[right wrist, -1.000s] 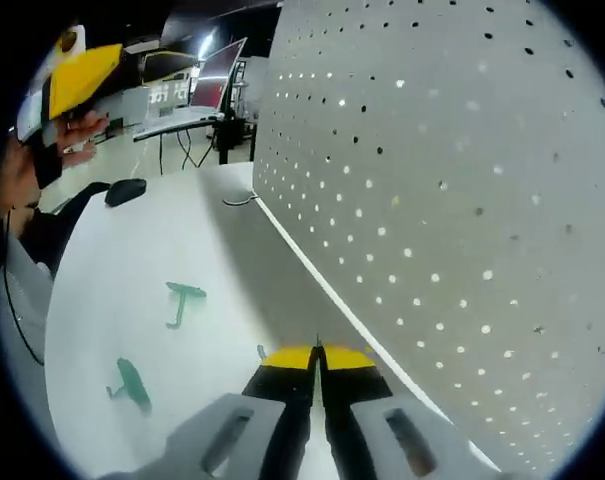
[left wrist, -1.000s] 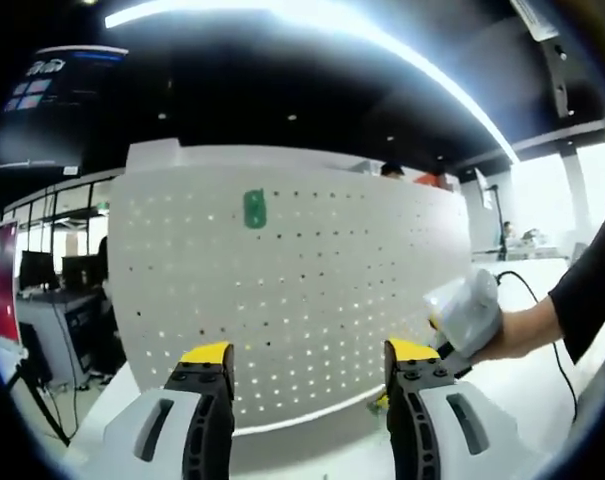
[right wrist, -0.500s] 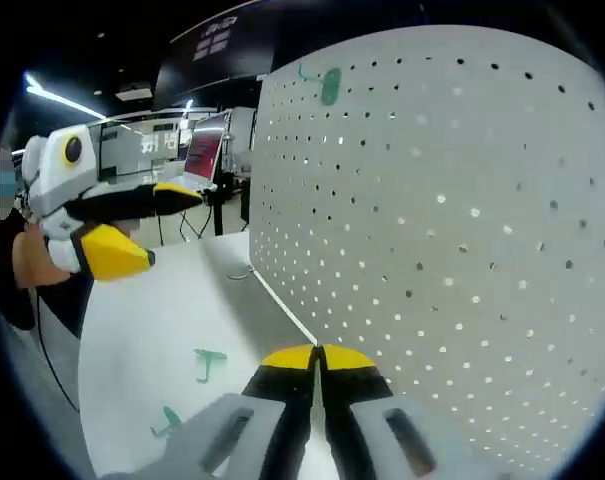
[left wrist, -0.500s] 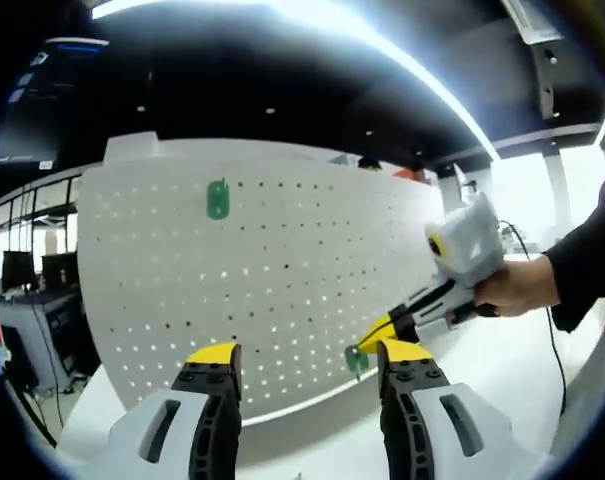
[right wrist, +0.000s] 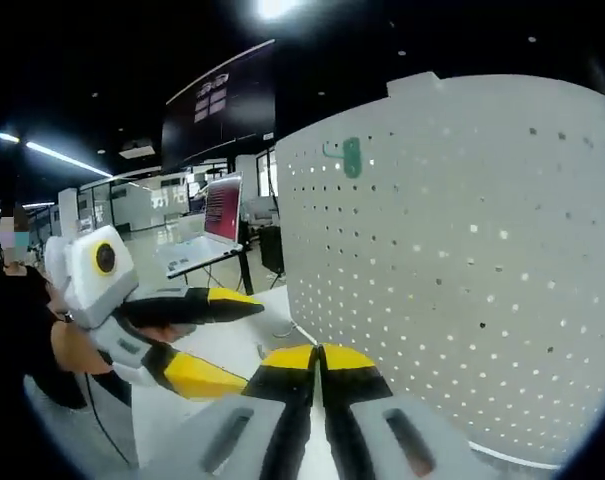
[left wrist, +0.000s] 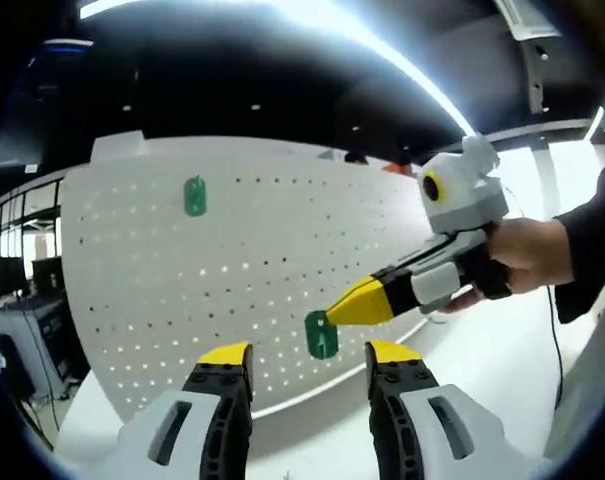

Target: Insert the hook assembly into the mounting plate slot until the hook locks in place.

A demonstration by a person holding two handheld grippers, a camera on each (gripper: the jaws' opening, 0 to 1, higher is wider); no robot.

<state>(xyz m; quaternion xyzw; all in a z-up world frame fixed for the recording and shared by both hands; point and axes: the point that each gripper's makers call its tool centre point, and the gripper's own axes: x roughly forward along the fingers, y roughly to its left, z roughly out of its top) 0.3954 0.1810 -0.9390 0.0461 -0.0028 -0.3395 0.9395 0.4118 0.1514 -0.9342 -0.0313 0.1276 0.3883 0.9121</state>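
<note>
A white pegboard (left wrist: 232,270) stands upright on the white table, with one green hook (left wrist: 194,196) mounted near its upper left. My right gripper (left wrist: 334,313) comes in from the right in the left gripper view, shut on a second green hook (left wrist: 320,335) that hangs just in front of the board's lower holes. My left gripper (left wrist: 309,355) is open below it, holding nothing. In the right gripper view my right gripper (right wrist: 319,355) shows shut jaws pointing along the pegboard (right wrist: 462,280). The mounted hook (right wrist: 351,157) sits high on it. My open left gripper (right wrist: 247,343) is at the left.
A person's hand (left wrist: 522,260) holds the right gripper, with a black cable trailing over the table behind it. A laptop (right wrist: 222,205) stands on a desk beyond the board's far end. Office desks and monitors fill the dim background.
My right gripper has risen from the table and swung leftward to the board, bringing the green hook up to its lower holes. The left gripper's view has shifted slightly right.
</note>
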